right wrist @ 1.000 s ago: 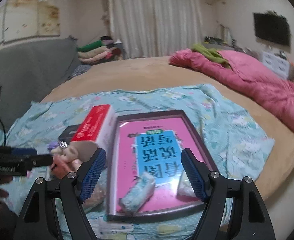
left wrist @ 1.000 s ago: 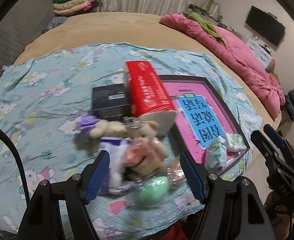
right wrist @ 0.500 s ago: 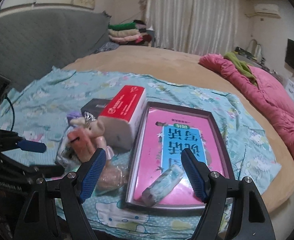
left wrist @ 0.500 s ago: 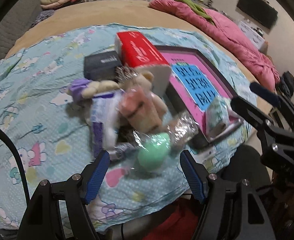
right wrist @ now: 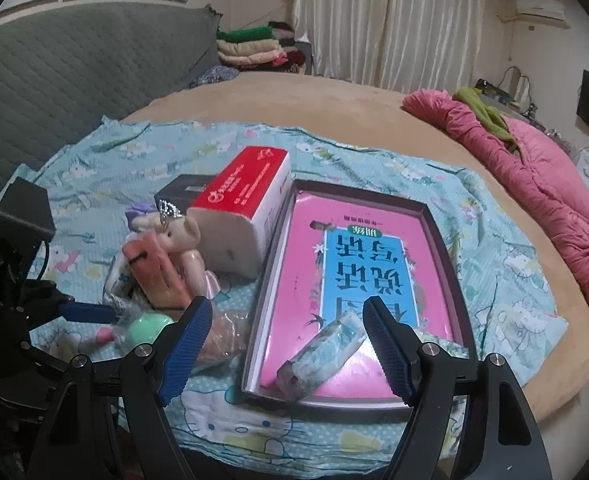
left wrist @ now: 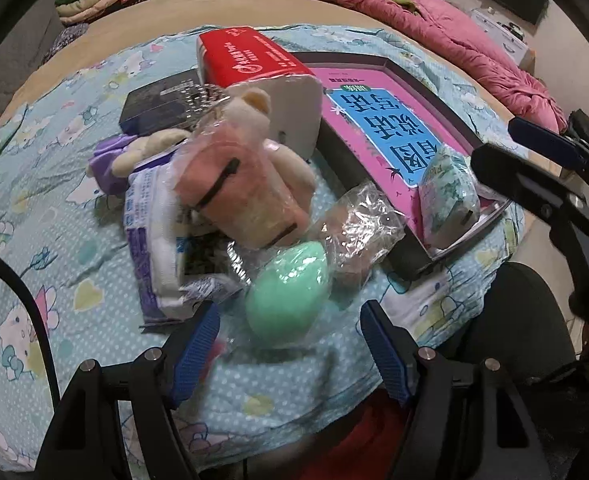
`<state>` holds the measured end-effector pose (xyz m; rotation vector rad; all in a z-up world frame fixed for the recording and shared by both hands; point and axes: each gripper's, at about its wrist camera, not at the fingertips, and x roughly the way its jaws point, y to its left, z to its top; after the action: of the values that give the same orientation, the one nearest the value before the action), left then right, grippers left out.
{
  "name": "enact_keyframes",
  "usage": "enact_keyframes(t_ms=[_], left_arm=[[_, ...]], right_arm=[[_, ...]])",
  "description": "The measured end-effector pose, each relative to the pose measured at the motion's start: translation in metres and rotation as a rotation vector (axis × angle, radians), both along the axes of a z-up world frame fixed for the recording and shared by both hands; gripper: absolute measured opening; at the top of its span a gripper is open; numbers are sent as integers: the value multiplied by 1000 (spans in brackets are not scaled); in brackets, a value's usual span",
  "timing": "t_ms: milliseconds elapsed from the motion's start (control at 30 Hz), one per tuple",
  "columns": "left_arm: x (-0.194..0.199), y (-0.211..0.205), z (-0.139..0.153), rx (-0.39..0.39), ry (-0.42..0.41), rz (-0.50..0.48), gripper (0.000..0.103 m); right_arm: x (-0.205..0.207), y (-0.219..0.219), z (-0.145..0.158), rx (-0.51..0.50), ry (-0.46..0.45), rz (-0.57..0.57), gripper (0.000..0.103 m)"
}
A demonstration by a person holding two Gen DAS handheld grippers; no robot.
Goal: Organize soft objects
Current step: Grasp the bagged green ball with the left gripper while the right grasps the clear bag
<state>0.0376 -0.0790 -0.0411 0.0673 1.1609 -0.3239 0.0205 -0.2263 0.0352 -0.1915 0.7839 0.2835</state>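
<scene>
bedspread [left wrist: 46,240] with hello kitty print

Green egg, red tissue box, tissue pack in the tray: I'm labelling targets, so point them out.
Green egg [left wrist: 288,292], left wrist view, its rounded middle.
Red tissue box [right wrist: 246,188], right wrist view, its red top.
Tissue pack [right wrist: 322,354], right wrist view, mid-wrapper.

The black box [left wrist: 156,102] lies half hidden behind the red tissue pack [left wrist: 254,66] and the plush bear [left wrist: 250,136]. A purple soft toy [left wrist: 108,156] shows only in part, tucked under the bear and the wrapped white cloth pack [left wrist: 154,240]. What sits inside the crinkled clear bag [left wrist: 358,224] cannot be told through the glare. In the right wrist view a second small packet [right wrist: 440,340] is mostly covered by a finger of the right hand-held gripper [right wrist: 286,344]. The folded clothes [right wrist: 254,46] far back are too small to tell apart.
</scene>
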Motion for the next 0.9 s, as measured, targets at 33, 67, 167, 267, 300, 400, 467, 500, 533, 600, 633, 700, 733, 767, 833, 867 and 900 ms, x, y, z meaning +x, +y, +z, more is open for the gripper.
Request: enact_keyframes(t_ms=[33, 67, 167, 267, 300, 400, 467, 500, 533, 600, 633, 700, 733, 767, 833, 867, 900], left_arm=[[1, -1, -1, 3, 0, -1, 72], [3, -2, -2, 5, 0, -3, 72], [6, -5, -7, 10, 0, -6, 71], [11, -6, -13, 9, 11, -3, 66], [12, -5, -14, 7, 12, -1, 66], [14, -4, -17, 3, 15, 2, 60], [15, -1, -18, -9, 19, 12, 55], [16, 1, -18, -22, 22, 14, 54], [17, 4, -18, -34, 25, 18, 53], [17, 9, -18, -58, 29, 22, 51], [17, 11, -18, -69, 30, 24, 50], [16, 15, -16, -92, 33, 26, 50], [15, 18, -14, -102, 34, 26, 49], [13, 21, -12, -110, 35, 26, 49], [9, 26, -6, -134, 35, 25, 49], [8, 29, -3, -144, 36, 27, 49], [7, 33, -1, -154, 36, 30, 49]], right_arm=[[1, 0, -1, -4, 5, 5, 79], [2, 1, -3, -8, 13, 13, 79], [4, 5, -8, -16, 31, 45, 79], [10, 8, -13, -22, 54, 79, 79], [10, 8, -14, -26, 57, 87, 79], [15, 14, -20, -39, 89, 134, 79], [18, 17, -22, -40, 105, 158, 79], [19, 19, -23, -44, 113, 172, 79], [20, 21, -25, -52, 120, 185, 79], [21, 27, -28, -77, 132, 211, 79], [22, 29, -29, -82, 137, 224, 79], [21, 35, -31, -97, 147, 251, 79], [21, 37, -32, -105, 151, 266, 79], [21, 40, -34, -117, 158, 282, 79], [21, 45, -38, -143, 168, 305, 79], [21, 48, -40, -155, 174, 319, 79], [21, 52, -43, -172, 181, 334, 79]])
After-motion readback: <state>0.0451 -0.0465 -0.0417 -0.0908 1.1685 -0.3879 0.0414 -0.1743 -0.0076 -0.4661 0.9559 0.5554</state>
